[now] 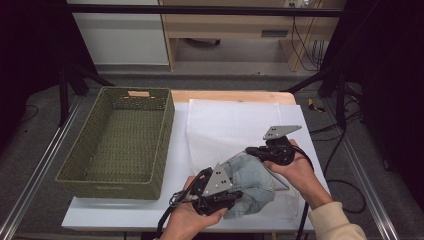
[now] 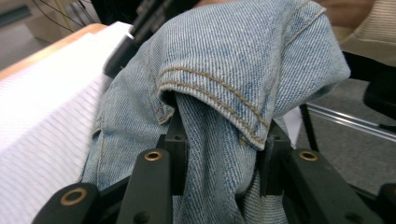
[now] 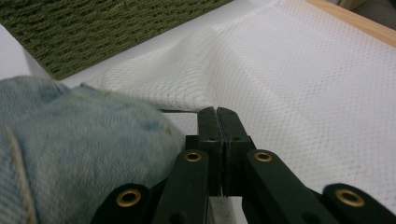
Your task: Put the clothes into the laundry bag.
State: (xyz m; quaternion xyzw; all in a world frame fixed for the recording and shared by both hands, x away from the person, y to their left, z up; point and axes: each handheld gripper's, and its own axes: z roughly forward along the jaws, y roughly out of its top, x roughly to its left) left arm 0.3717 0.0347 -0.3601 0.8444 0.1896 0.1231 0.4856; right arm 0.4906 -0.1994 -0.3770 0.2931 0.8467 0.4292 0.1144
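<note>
A bunched pair of light-blue denim jeans (image 1: 252, 182) lies at the near edge of a white mesh bag (image 1: 230, 125) spread on the table. My left gripper (image 1: 236, 196) comes in from the near side and is shut on a thick fold of the jeans (image 2: 224, 70), with the denim draped over both jaws of the left gripper (image 2: 219, 140). My right gripper (image 1: 250, 151) sits just beyond the jeans, pointing left. In its own view the right gripper (image 3: 217, 114) has its jaws pressed together on a raised edge of the mesh bag (image 3: 303, 70), and the jeans (image 3: 70, 140) bulge at its left.
A green woven basket (image 1: 120, 185) stands empty on the left of the white tabletop (image 1: 175, 165); its wall (image 3: 93, 28) lies beyond the mesh bag. A wooden strip (image 1: 225, 96) marks the far table edge. Metal rails and cables run beside the table.
</note>
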